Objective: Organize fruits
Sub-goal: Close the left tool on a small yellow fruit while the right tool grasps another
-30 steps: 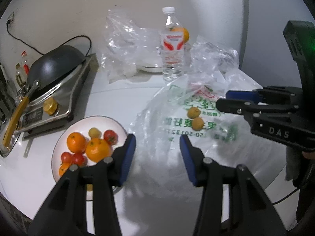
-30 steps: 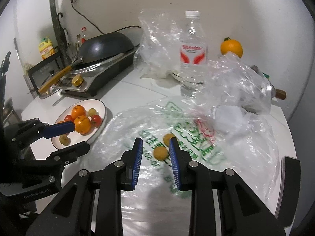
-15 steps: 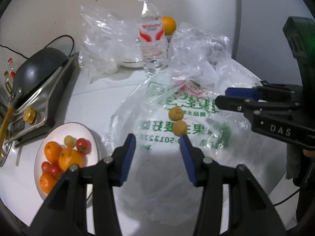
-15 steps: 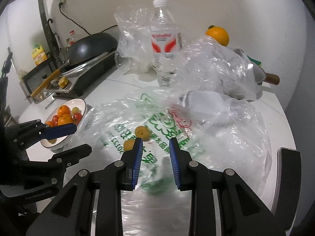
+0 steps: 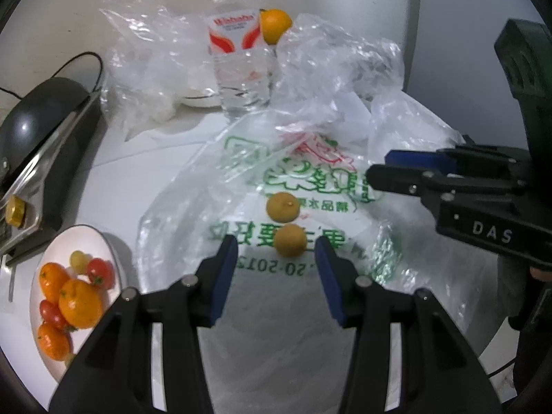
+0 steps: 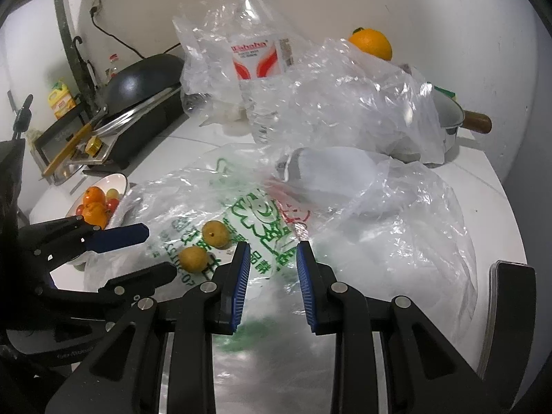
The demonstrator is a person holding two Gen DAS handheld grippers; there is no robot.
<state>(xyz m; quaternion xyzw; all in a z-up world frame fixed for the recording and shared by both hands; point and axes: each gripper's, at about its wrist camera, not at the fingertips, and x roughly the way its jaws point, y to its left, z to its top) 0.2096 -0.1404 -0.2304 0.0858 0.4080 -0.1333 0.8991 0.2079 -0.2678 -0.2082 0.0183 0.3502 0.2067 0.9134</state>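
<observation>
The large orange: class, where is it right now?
In the left wrist view, the large orange sits at the back by the wall, just right of the water bottle, above the crumpled clear bags.

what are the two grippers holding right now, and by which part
Nothing is held. The left gripper stands open just short of the near small fruit; the right gripper is empty over the plastic bag.

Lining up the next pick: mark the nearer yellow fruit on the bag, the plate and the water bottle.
nearer yellow fruit point(image 5: 290, 240), left wrist view, centre of fruit
plate point(image 5: 90, 234), left wrist view, bare upper rim
water bottle point(image 5: 232, 32), left wrist view, label
</observation>
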